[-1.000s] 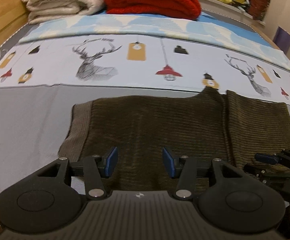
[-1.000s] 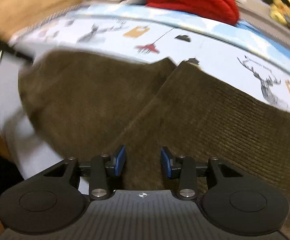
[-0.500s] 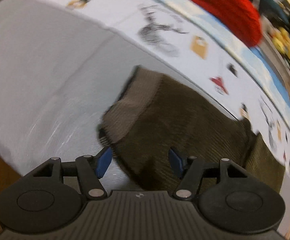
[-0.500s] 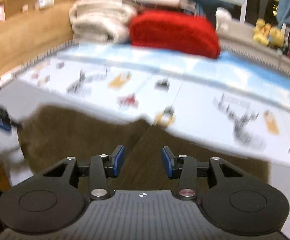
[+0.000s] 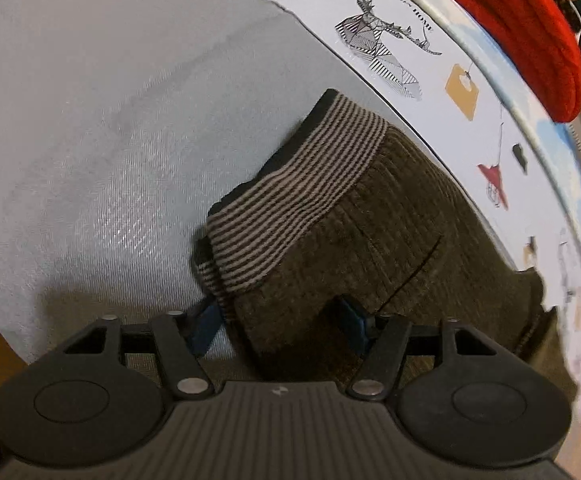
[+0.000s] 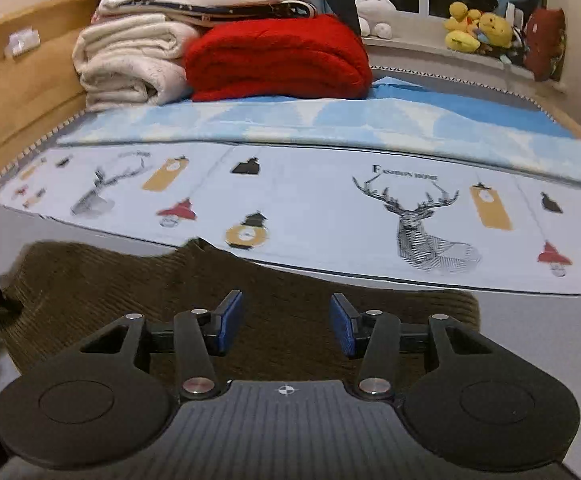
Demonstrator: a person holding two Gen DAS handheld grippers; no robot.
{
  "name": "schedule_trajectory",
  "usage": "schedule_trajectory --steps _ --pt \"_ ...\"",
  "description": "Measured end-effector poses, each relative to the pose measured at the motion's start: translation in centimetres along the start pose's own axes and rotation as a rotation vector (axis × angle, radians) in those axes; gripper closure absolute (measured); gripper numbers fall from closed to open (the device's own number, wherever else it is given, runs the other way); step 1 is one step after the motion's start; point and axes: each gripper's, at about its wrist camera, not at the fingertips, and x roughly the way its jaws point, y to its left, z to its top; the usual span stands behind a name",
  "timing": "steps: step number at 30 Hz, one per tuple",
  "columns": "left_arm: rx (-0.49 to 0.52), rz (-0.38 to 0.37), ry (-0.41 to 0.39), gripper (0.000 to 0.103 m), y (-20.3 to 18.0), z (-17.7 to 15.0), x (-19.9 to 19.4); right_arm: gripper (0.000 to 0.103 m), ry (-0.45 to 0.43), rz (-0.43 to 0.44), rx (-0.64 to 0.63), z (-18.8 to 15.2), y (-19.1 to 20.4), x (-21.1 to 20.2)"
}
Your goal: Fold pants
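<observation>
Left side first: left hand-held gripper (image 5: 280, 322) tipped steeply down over the waistband (image 5: 290, 188) end of the brown corduroy pants (image 5: 390, 220), which lie flat on the grey bed sheet (image 5: 90, 120). Jaws just been closing, now half parted and straddling the near corner of the cloth below the striped band; fabric between the blue pads (image 5: 206, 326), but pads not clearly pressing, so not yet a grip.

Long axis of the pants running from that band off to the right, along the edge of the deer-print cover (image 6: 330, 200).

Right side: right hand-held gripper (image 6: 286, 322) hovering above the far leg end of the pants (image 6: 130, 280), released, jaws parted with nothing between them.

Judged nearer to a grasp: left. Likely next: band end carried rightward over the legs.
</observation>
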Motion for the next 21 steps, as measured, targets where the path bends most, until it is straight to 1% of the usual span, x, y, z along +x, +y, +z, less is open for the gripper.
schedule_trajectory --steps 1,2,3,4,5,7,9,12,13,15,16,17,18,19,20,21 --pt "0.010 0.029 -0.020 0.058 -0.5 -0.2 -0.2 0.053 0.003 0.007 0.010 0.0 -0.2 -0.1" --pt "0.026 0.062 -0.050 0.069 -1.2 -0.4 -0.8 0.053 0.003 0.015 0.023 0.0 -0.5 -0.1" --pt "0.053 0.085 -0.083 0.074 -2.1 -0.7 -1.6 0.053 0.004 0.020 0.030 0.0 -0.4 -0.1" --pt "0.103 0.101 -0.143 0.075 -3.7 -1.2 -2.9 0.053 0.005 0.020 0.033 0.1 -0.5 -0.1" --pt "0.148 0.103 -0.194 0.077 -5.1 -1.7 -4.0 0.053 0.007 0.017 0.037 0.2 -0.6 -0.2" --pt "0.251 0.068 -0.302 0.078 -8.4 -2.8 -6.6 0.053 0.016 0.008 0.056 0.1 -0.9 -0.2" --pt "0.374 -0.002 -0.383 0.079 -12.2 -4.6 -8.8 0.053 0.028 0.003 0.095 -0.1 -1.6 -0.2" --pt "0.572 -0.109 -0.444 0.081 -17.7 -8.5 -10.8 0.053 0.041 0.000 0.172 -0.5 -3.1 -0.4" --pt "0.664 -0.163 -0.458 0.081 -19.8 -10.6 -11.4 0.053 0.044 -0.004 0.196 -0.7 -3.7 -0.5" --pt "0.804 -0.264 -0.458 0.081 -22.9 -14.3 -12.0 0.053 0.051 -0.016 0.266 -1.1 -5.3 -0.6" --pt "0.884 -0.333 -0.442 0.081 -24.5 -16.5 -12.3 0.053 0.053 -0.024 0.308 -1.4 -6.1 -0.7" --pt "0.948 -0.402 -0.401 0.080 -25.9 -18.3 -12.2 0.053 0.054 -0.028 0.346 -1.7 -7.0 -0.8" --pt "1.011 -0.473 -0.324 0.075 -27.3 -20.0 -11.7 0.053 0.056 -0.034 0.397 -2.1 -8.1 -1.0" --pt "1.051 -0.516 -0.251 0.070 -28.4 -21.1 -11.0 0.053 0.056 -0.043 0.444 -2.5 -9.0 -1.1" --pt "1.070 -0.538 -0.183 0.066 -29.5 -22.0 -10.2 0.052 0.055 -0.053 0.489 -2.9 -9.9 -1.2" --pt "1.054 -0.540 -0.150 0.059 -30.1 -22.3 -9.5 0.052 0.058 -0.071 0.533 -3.4 -10.8 -1.3"
